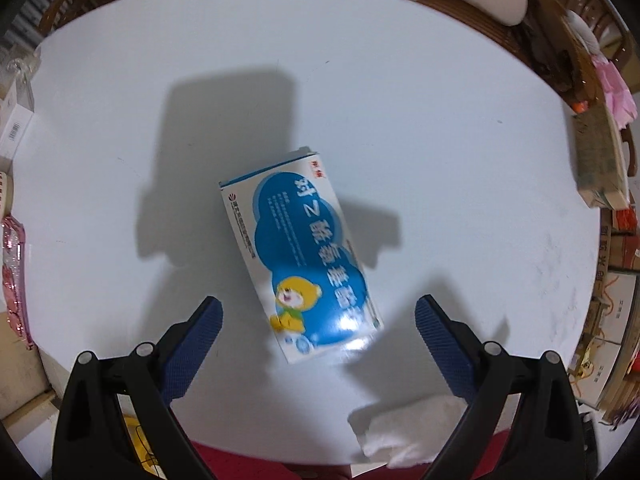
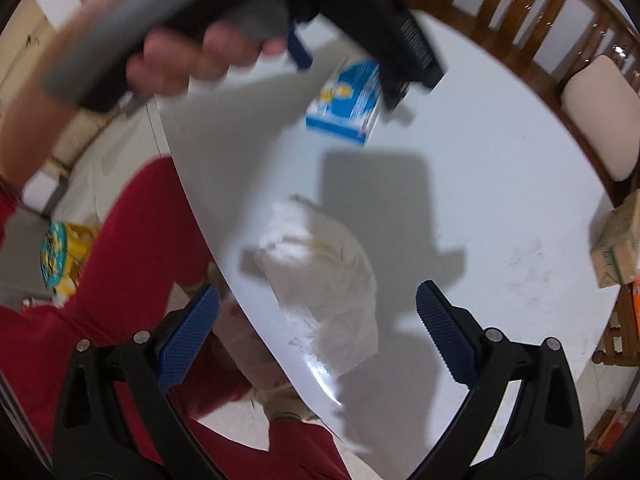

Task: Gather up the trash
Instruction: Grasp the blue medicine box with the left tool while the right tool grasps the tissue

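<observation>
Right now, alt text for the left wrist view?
The open left gripper hovers over a blue-and-white box with a yellow cartoon bear, lying flat on a white table. A crumpled white tissue sits at the table's near edge.

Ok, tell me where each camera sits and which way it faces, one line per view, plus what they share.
Left wrist: on the left gripper, looking down at the blue medicine box on the white table; open jaws, red trousers at the bottom edge.
Right wrist: on the right gripper, over the table edge, facing the crumpled tissue; open jaws, red trousers, hand holding the left gripper.
Shared: box, tissue, table.
</observation>
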